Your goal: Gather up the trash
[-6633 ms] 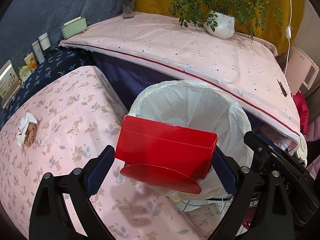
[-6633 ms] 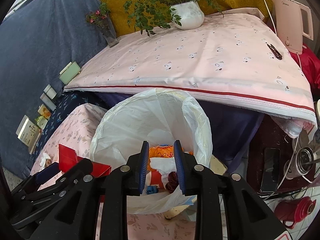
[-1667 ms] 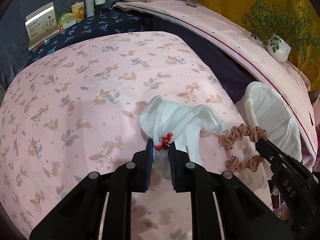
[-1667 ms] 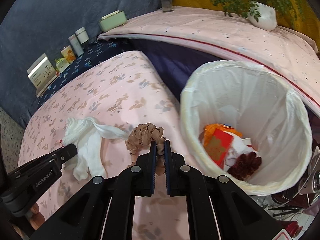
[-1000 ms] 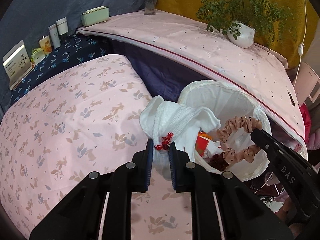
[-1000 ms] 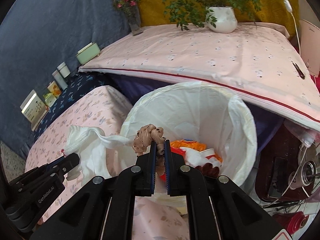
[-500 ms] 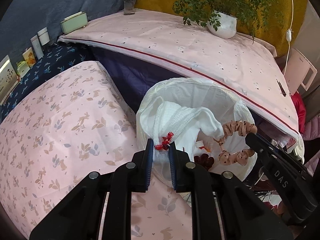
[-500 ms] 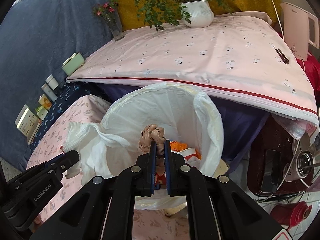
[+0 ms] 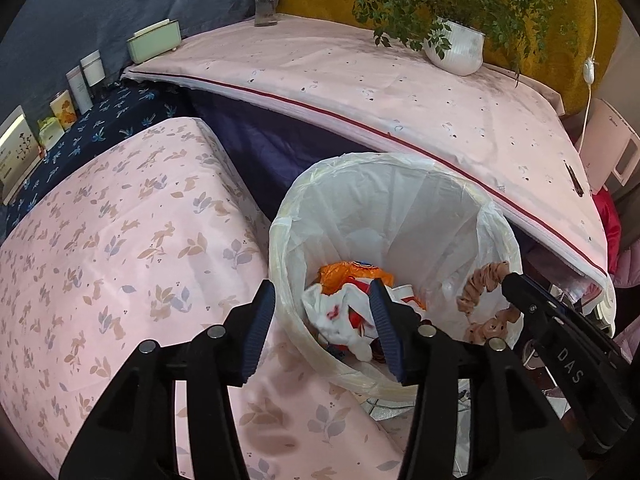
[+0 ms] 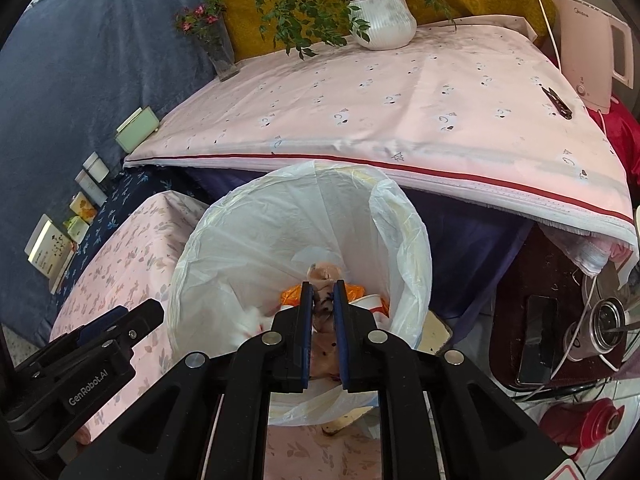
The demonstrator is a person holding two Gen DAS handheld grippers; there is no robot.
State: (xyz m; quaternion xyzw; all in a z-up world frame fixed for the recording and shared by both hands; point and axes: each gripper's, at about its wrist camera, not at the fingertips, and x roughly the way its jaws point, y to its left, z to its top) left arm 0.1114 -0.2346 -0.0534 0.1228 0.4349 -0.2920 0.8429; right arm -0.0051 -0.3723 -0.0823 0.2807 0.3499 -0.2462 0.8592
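A bin lined with a white bag [image 9: 400, 208] stands between the two tables; it also shows in the right wrist view [image 10: 280, 224]. My left gripper [image 9: 322, 300] is open and empty over the bin's near rim. The white cloth [image 9: 340, 320] lies inside on orange and red trash. My right gripper [image 10: 321, 286] is shut on a brown scrunchie [image 10: 322, 272] over the bin; the scrunchie also shows in the left wrist view [image 9: 484, 292], hanging at the bin's right rim.
A pink floral table [image 9: 100, 248] lies left of the bin. A higher pink-clothed table [image 9: 400, 88] behind carries a white plant pot [image 9: 456, 50], a vase [image 9: 266, 4] and a green box [image 9: 154, 40]. A kettle [image 10: 592, 48] and floor clutter sit at right.
My left gripper has opened and the white cloth has dropped into the bin. My right gripper still holds the scrunchie, now lower over the bin.
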